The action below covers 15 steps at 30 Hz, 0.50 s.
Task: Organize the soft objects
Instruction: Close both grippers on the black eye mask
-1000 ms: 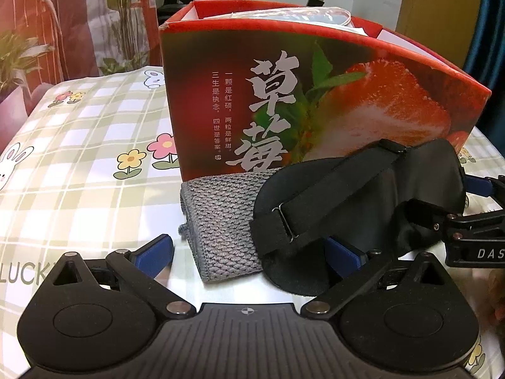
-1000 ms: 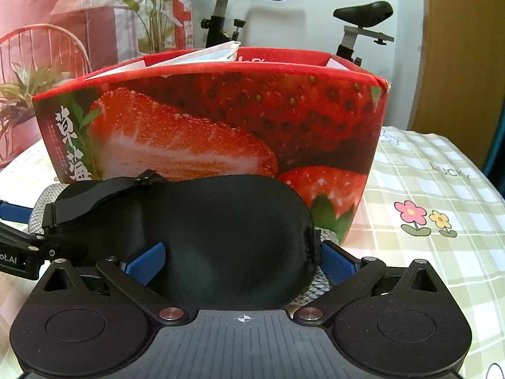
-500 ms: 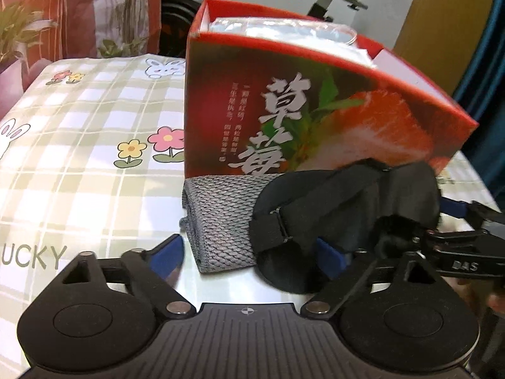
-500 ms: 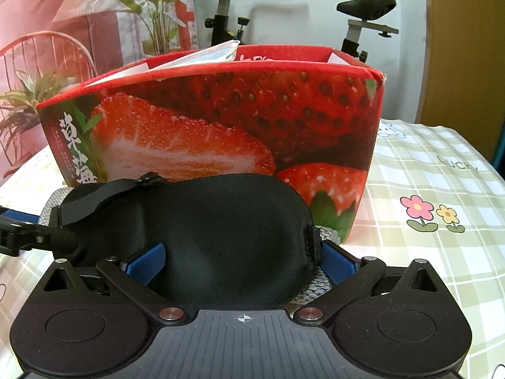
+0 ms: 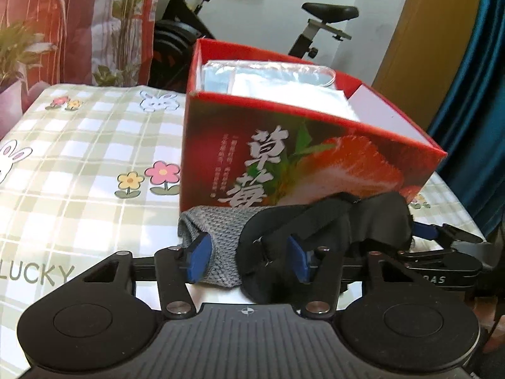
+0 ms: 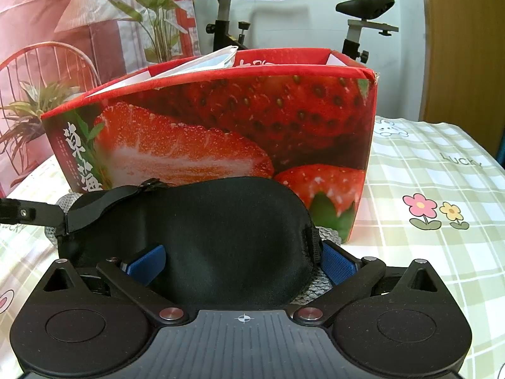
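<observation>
Left wrist view: left gripper [image 5: 249, 257] closing, grey knit cloth [image 5: 225, 237] and one end of the black eye mask [image 5: 328, 230] between the blue pads, contact possibly not yet made; both just in front of the strawberry box [image 5: 315, 158].

Right wrist view: right gripper [image 6: 243, 260] set wide around the mask's other end, pads flanking it; firm grip unclear.

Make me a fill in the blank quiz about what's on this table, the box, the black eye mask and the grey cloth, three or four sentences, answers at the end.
1. The black eye mask lies on top of a ____ knitted cloth.
2. The open box is printed with big red ____.
3. The tablecloth has flowers, rabbits and the word ____.
4. The left claw is closing around the cloth and the mask's ____.

Missing words: grey; strawberries; LUCKY; strap
</observation>
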Available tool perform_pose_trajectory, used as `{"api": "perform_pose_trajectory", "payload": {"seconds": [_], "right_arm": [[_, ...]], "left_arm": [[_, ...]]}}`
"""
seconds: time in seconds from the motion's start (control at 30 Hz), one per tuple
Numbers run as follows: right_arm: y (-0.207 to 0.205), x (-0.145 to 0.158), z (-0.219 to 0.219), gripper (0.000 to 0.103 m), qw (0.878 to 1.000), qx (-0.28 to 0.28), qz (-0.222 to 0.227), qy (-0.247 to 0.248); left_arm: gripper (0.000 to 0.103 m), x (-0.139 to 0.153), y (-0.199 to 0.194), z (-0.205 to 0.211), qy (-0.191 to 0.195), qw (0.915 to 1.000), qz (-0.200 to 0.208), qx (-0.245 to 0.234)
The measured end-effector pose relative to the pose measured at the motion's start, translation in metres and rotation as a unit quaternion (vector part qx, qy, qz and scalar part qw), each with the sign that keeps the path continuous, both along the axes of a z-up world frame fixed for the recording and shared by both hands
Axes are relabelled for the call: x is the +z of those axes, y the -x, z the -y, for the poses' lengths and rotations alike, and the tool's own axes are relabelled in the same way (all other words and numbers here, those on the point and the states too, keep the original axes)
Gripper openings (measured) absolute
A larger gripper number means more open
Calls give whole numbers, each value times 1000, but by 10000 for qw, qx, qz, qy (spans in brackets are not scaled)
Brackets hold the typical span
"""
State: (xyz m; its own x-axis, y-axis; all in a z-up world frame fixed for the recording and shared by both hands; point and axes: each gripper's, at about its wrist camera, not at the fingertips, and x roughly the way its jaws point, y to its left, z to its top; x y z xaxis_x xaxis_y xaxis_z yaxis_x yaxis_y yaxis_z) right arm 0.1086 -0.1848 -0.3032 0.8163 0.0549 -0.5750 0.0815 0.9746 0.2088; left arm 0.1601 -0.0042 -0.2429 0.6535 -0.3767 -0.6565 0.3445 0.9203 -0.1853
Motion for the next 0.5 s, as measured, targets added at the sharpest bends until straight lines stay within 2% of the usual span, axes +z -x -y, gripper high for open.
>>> {"api": "perform_pose_trajectory", "payload": {"seconds": [0.13,0.37,0.5], "right_arm": [[0,0,0,103,10000,1,4,-3],[1,0,0,103,10000,13,18,-34],[1,0,0,103,10000,23,15,-40]], "left_arm": [[53,2,3,8,-45,9998,83,-166],[53,-21,-8,10,104,9987,-477,-133],[53,-25,-11,8,380,9975,-563,-177]]}}
